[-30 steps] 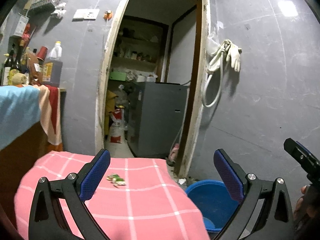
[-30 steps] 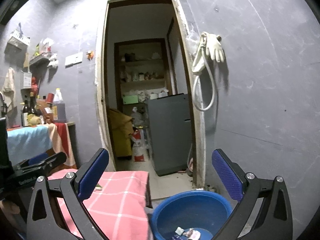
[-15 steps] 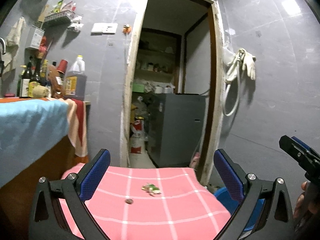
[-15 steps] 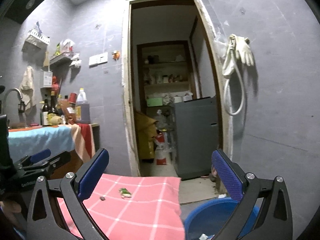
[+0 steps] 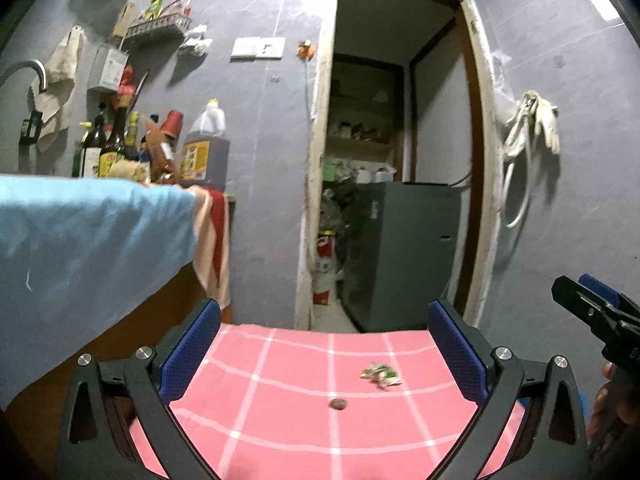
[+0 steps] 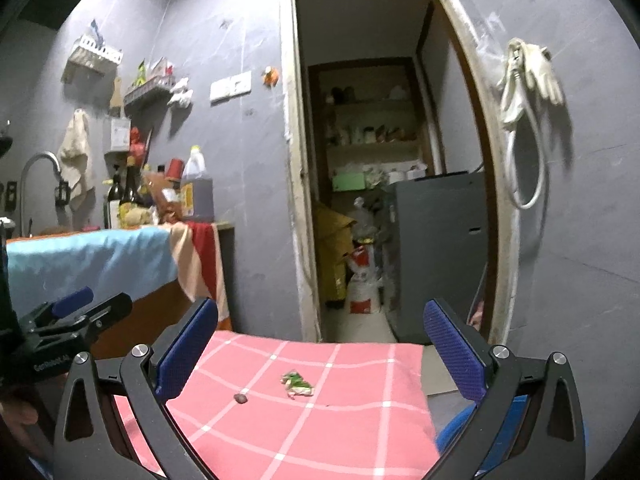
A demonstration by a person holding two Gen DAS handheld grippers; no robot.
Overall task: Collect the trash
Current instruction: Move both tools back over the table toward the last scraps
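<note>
The left gripper [image 5: 326, 354] hung spread wide and empty above the near edge of the pink checked worktop [image 5: 280, 432], and the right gripper [image 6: 320, 354] was just as wide and empty beside it, both aimed across the cloth as if lining up a pick. A crumpled green-and-white wrapper [image 5: 381, 374] lay towards the far right corner, with a small dark scrap [image 5: 338, 403] nearer the middle, apart from it. The blue basin [image 6: 452, 432] sat low off the worktop's right edge, probably so trash could be dropped straight in. Neither piece had been touched yet.
</note>
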